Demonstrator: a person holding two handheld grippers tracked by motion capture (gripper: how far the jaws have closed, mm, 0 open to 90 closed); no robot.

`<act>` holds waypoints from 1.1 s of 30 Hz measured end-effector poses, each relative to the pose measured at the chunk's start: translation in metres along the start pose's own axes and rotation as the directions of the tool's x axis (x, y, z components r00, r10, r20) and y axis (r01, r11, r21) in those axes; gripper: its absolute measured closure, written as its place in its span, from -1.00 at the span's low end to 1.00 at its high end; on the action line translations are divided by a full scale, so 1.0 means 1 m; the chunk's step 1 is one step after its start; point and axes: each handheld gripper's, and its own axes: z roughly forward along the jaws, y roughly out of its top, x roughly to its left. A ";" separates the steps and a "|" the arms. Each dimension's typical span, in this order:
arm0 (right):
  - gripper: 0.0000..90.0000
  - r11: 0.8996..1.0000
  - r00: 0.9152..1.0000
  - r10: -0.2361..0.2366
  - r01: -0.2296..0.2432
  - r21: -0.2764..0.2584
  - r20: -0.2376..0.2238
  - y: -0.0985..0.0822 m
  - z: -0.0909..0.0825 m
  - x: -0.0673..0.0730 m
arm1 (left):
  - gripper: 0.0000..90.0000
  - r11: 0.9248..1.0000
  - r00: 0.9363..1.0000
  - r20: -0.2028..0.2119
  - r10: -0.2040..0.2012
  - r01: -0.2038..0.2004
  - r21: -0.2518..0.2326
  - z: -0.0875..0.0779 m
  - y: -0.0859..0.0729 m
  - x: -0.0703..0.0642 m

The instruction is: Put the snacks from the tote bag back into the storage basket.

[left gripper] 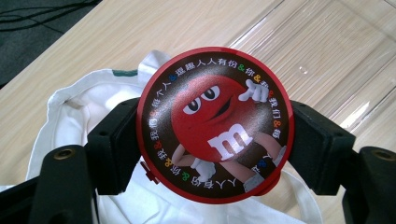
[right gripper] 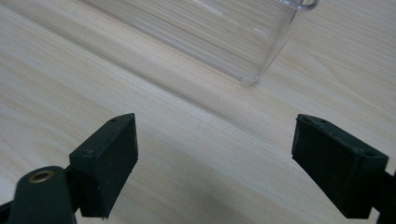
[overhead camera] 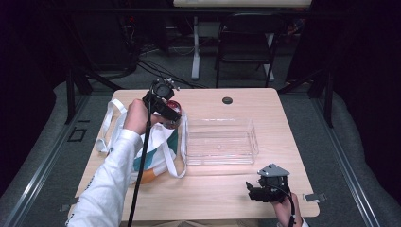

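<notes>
My left gripper (left gripper: 212, 140) is shut on a round red candy tin (left gripper: 215, 123) whose lid shows a red cartoon candy figure. In the high view the left gripper (overhead camera: 165, 109) holds the tin (overhead camera: 173, 106) above the white tote bag (overhead camera: 151, 142), just left of the clear plastic box (overhead camera: 220, 142). The bag's white cloth (left gripper: 70, 121) lies under the tin in the left gripper view. My right gripper (overhead camera: 259, 191) rests near the table's front right edge. Its jaws stand wide open over bare wood (right gripper: 215, 158), with the clear box's corner (right gripper: 252, 70) ahead of them.
The wooden table (overhead camera: 283, 123) has a small black round cap (overhead camera: 227, 100) near its far edge. A folding chair (overhead camera: 246, 42) and a table leg (overhead camera: 195, 52) stand on the floor beyond. Cables trail from both grippers.
</notes>
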 end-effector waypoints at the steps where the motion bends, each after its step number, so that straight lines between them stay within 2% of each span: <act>1: -0.69 1.000 1.000 0.000 0.000 0.000 0.000 0.000 0.000 0.000 | -0.41 1.000 1.000 0.002 0.005 -0.005 0.002 0.000 0.001 -0.001; 20: -0.69 1.000 1.000 0.000 0.000 0.000 0.000 0.000 0.000 0.000 | -0.41 1.000 0.999 0.031 0.028 -0.028 -0.007 0.009 0.010 -0.014; 33: -0.69 1.000 1.000 0.004 -0.004 -0.006 -0.001 0.000 0.000 0.000 | -0.41 0.999 0.997 0.058 0.045 -0.044 -0.013 0.019 0.017 -0.028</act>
